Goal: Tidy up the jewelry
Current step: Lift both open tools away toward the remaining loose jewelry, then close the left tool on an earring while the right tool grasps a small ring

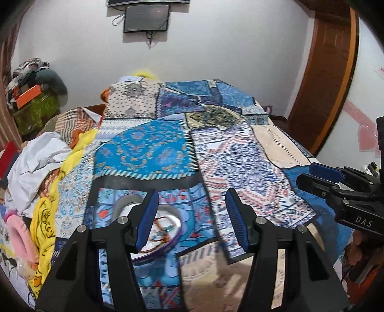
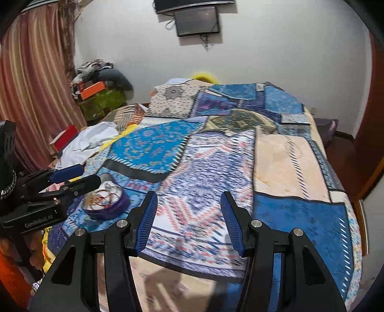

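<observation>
A shallow white dish with a purple rim (image 1: 160, 236) (image 2: 105, 201) lies on the patterned bedspread and holds thin red and gold bangles (image 2: 105, 194). A silver-grey lid or tin (image 1: 126, 206) sits just behind it. My left gripper (image 1: 192, 216) is open and empty, hovering over the bed with its left finger above the dish. It also shows in the right wrist view (image 2: 79, 176), beside the dish. My right gripper (image 2: 188, 220) is open and empty over the bedspread to the right of the dish; it shows at the right of the left wrist view (image 1: 312, 175).
The blue patchwork bedspread (image 2: 300, 216) covers a bed. White and yellow clothes (image 1: 40, 168) pile on the bed's left side. A cluttered stack with an orange box (image 2: 92, 92) stands by the striped curtain (image 2: 31, 84). A screen (image 1: 145, 18) hangs on the far wall.
</observation>
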A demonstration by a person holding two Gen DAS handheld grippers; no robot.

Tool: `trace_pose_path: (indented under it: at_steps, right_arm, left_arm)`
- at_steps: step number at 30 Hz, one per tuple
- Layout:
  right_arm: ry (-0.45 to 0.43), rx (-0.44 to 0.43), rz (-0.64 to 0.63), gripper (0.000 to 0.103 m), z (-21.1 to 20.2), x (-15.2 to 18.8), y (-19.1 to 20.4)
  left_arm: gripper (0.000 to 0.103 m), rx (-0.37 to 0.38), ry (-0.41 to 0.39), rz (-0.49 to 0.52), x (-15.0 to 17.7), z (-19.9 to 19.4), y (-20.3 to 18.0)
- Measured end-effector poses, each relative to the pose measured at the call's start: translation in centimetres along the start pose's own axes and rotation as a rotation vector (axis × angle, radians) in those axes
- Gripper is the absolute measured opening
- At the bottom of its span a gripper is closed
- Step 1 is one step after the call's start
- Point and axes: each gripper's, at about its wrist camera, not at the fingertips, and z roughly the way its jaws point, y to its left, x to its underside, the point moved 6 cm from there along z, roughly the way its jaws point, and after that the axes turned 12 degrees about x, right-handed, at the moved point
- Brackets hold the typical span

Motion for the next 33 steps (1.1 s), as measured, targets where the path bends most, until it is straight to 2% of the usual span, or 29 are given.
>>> trace_pose_path:
  at_steps: [8,15,18,21,25,28,30,33]
  right_arm:
    - [0.018,0.082,0.025,0.051,-0.6,1.4,-4.5]
    - [0.071,0.086,0.03,0.051,0.4,3.2,-5.5]
    - [0.094,0.079,0.029,0.051,1.2,4.1,-5.5]
    - [0.114,0.063,0.048,0.051,1.7,4.7,-5.7]
    - [0.132,0.058,0.06,0.051,2.3,5.3,-6.2]
    - [0.135,0.049,0.064,0.051,2.5,5.3,-6.3]
    - [0.137,0.044,0.064,0.051,2.6,5.3,-6.3]
    - [0.141,0.035,0.063,0.051,2.9,5.4,-6.2]
  left_arm:
    - [0.057,0.069,0.05,0.047,0.1,3.1,-3.6]
    - [0.057,0.13,0.126,0.053,1.5,6.2,-5.7]
    - [0.057,0.121,0.149,0.049,2.3,7.4,-5.9]
    - [0.056,0.144,0.173,0.027,2.6,8.5,-6.0]
    - [0.038,0.191,0.198,0.02,2.8,9.6,-6.8]
    - [0.029,0.205,0.202,0.041,2.9,10.0,-7.7]
    - [0.025,0.219,0.211,0.055,3.0,10.2,-8.3]
    - [0.025,0.223,0.21,0.06,2.9,10.4,-8.7]
